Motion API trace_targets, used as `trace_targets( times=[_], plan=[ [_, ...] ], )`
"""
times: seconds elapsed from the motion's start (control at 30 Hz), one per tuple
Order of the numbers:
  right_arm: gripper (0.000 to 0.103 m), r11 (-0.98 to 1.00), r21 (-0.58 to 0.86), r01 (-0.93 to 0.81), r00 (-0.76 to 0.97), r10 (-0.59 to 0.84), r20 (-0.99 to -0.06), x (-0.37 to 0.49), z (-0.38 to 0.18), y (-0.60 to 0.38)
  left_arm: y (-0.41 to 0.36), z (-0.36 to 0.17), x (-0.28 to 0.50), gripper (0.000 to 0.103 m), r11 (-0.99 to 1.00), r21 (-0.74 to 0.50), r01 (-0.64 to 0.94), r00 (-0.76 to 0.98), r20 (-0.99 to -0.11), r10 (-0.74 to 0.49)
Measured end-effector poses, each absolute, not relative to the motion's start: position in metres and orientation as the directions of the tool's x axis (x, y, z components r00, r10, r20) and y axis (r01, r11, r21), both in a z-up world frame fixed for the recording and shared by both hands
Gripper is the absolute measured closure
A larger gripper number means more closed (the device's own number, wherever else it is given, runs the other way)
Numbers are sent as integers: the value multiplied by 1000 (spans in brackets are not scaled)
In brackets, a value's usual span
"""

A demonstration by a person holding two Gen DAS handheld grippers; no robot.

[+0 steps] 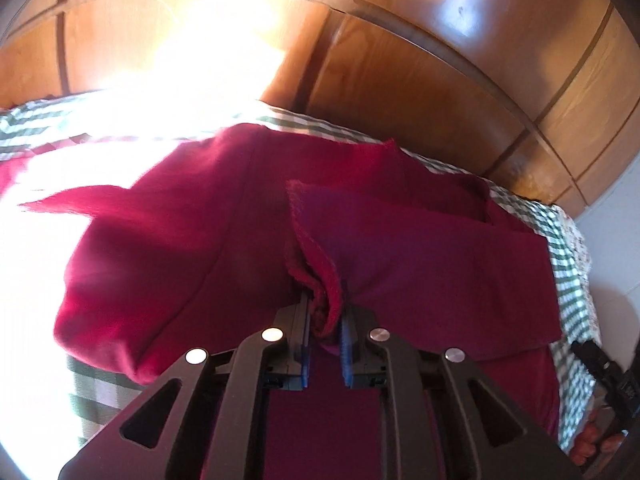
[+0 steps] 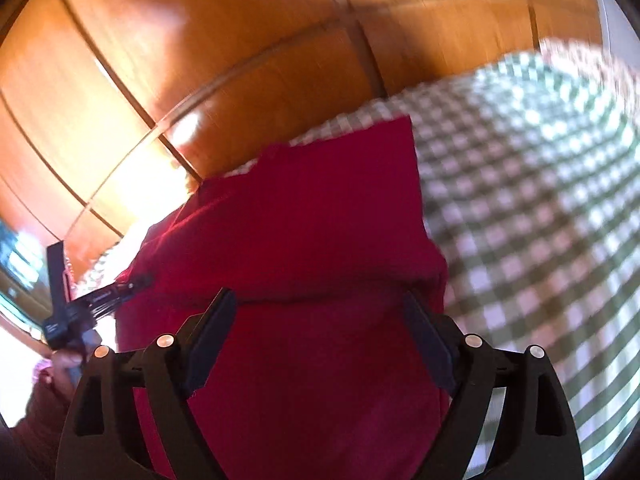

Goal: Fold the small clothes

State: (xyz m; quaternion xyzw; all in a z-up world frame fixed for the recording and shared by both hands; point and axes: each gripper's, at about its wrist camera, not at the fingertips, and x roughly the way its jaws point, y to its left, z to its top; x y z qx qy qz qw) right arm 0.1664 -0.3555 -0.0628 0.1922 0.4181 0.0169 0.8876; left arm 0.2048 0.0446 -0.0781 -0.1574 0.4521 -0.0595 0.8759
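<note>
The red garment (image 1: 224, 248) lies spread over a green-and-white checked cover (image 1: 568, 248) on what looks like a bed, with a glossy wooden panelled headboard (image 1: 440, 80) rising behind it at twelve o'clock. Strong sunlight washes out the cover and the left edge of the cloth from about nine to eleven o'clock in the left wrist view.

The left hand-held gripper (image 1: 326, 332) is clenched on a bunched, rough-edged hem of the red garment: the fabric is pinched between its blue-faced fingers (image 1: 305, 344) and a flap of cloth runs up from the grip toward one o'clock, draped over the rest of the garment. At four o'clock in that view, part of the other black tool shows at the edge of the cover, with fingertips of a hand below it.

The right hand-held gripper (image 2: 320, 336) is released, its jaws standing wide apart with nothing pinched between them; the red garment (image 2: 320, 220) lies under and beyond them, reaching toward twelve o'clock. The checked cover (image 2: 540, 200) fills this view from one to five o'clock. At nine o'clock in the right wrist view the left hand-held gripper (image 2: 138, 282) appears from the side, its tip at the garment's edge, and the person's hand (image 2: 64, 364) grips its handle near eight o'clock. The right view is blurred.
</note>
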Motion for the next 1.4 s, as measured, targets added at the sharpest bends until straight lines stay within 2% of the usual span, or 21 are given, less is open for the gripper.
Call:
trace_targets(
  times=[0.13,0.17,0.2,0.23,0.27,0.4,0.43,0.47,0.63,0.73,0.87,1.07,1.27,1.4],
  plan=[
    [19,965,209,161,616,67,-785,198,-76,-334,49,-82,201,87,961,-265,-79,585,-793,-170],
    [19,969,177,172,593,41,-804,205,-85,-330,52,-80,201,84,961,-264,-88,587,-793,-164],
    [19,973,142,180,555,19,-832,213,-100,-326,57,-77,197,75,960,-262,-102,593,-790,-153],
    [16,977,109,181,540,-6,-842,215,-110,-323,62,-75,194,71,958,-261,-116,603,-785,-141],
    [13,981,83,174,551,-28,-834,215,-115,-319,69,-72,189,67,956,-263,-132,614,-779,-130],
    [11,984,31,176,580,-78,-811,210,-120,-313,105,-73,163,67,922,-328,-206,616,-775,-138],
    [10,984,31,175,582,-78,-809,209,-121,-314,113,-73,156,64,912,-343,-224,612,-778,-142],
    [10,984,32,177,583,-78,-809,209,-119,-313,122,-74,149,56,900,-358,-249,607,-782,-143],
    [4,985,30,170,581,-76,-810,211,-121,-310,176,-82,109,56,811,-473,-346,617,-765,-183],
    [4,985,11,174,582,-93,-808,213,-121,-307,207,-87,81,52,764,-511,-395,650,-743,-160],
    [4,984,-5,176,578,-108,-809,214,-120,-302,257,-92,47,52,684,-534,-496,680,-729,-76],
    [4,984,-13,177,583,-116,-804,212,-120,-300,337,-97,20,53,526,-625,-576,713,-699,-50],
    [4,984,-24,177,585,-125,-802,211,-120,-298,409,-98,17,64,367,-718,-592,765,-643,-23],
    [4,984,-26,177,585,-126,-801,211,-120,-298,440,-103,23,67,330,-710,-622,752,-659,1]
  ],
)
